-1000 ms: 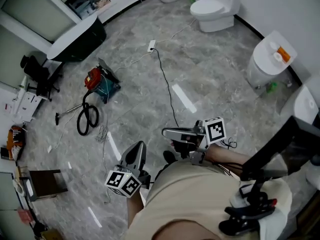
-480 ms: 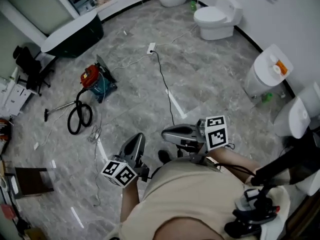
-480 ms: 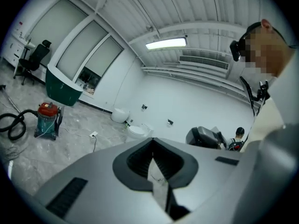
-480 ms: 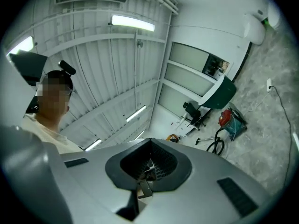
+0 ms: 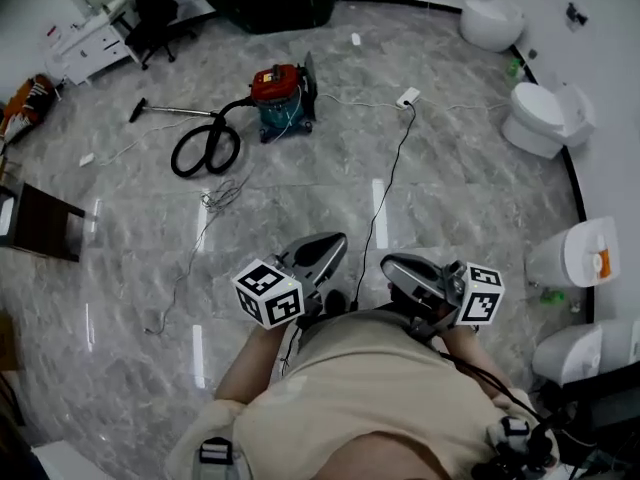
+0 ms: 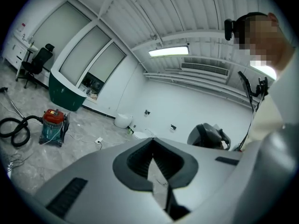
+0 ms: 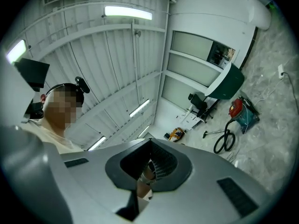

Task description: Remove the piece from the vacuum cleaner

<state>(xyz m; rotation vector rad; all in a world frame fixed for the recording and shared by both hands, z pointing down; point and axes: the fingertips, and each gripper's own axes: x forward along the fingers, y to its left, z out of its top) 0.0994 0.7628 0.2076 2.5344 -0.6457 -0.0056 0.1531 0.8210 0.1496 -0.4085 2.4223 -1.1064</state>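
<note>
You hold the left gripper (image 5: 335, 244) and the right gripper (image 5: 392, 265) side by side close to your body, both well apart from the vacuum cleaner (image 5: 283, 96), which stands upright on the marble floor (image 5: 120, 228). The left fingers (image 6: 93, 185) are clenched with nothing between them; the right fingers (image 7: 210, 190) are likewise clenched and empty. The black hose (image 5: 205, 150) runs from the vacuum cleaner into a coil just beside it, the wand (image 5: 170, 111) lies beyond that coil, and a power strip (image 5: 407, 97) lies near the vacuum cleaner's opposite side.
</note>
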